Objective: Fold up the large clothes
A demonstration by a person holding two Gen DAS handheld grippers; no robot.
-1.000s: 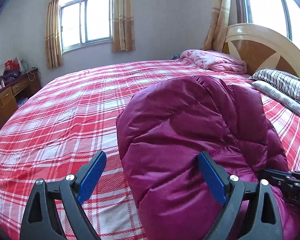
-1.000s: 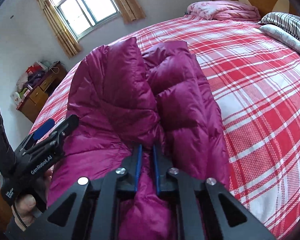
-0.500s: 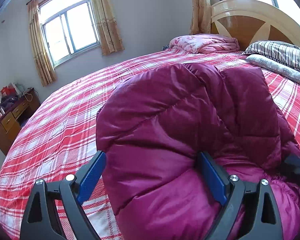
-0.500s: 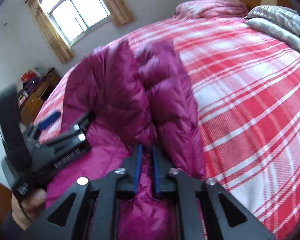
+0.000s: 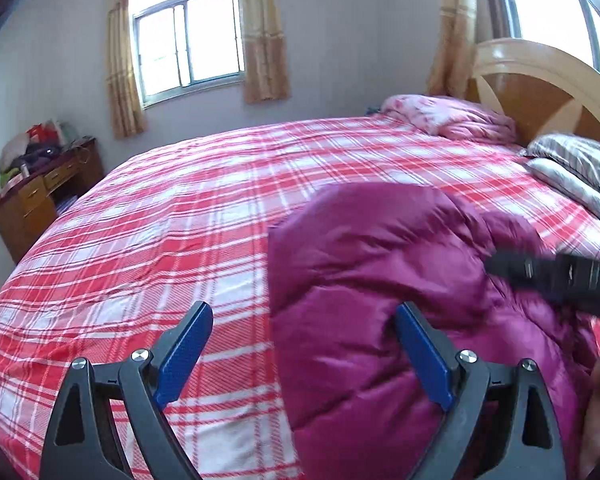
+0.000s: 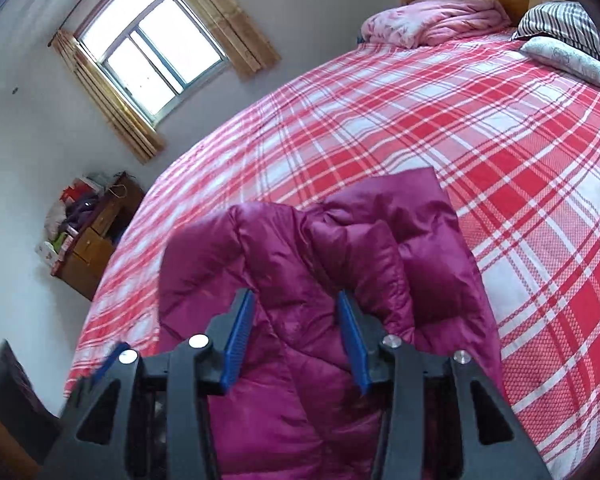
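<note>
Jacket (image 6: 320, 280) folded on bed (image 6: 420, 128); right gripper (image 6: 296, 344) jaws apart.

Red plaid bed (image 5: 160, 240) carries the magenta puffer jacket (image 5: 360, 264), pink folded quilt (image 5: 448, 120) and striped pillows (image 5: 580, 160) by the headboard

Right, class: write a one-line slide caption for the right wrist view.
Right gripper, jaws just opened, poised over a folded magenta puffer jacket on a red plaid bed.

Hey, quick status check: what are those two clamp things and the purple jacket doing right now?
Left gripper open, empty. Right gripper jaws just opened, off the magenta puffer jacket. Jacket bunched on plaid bedspread. Nothing in the way.
</note>
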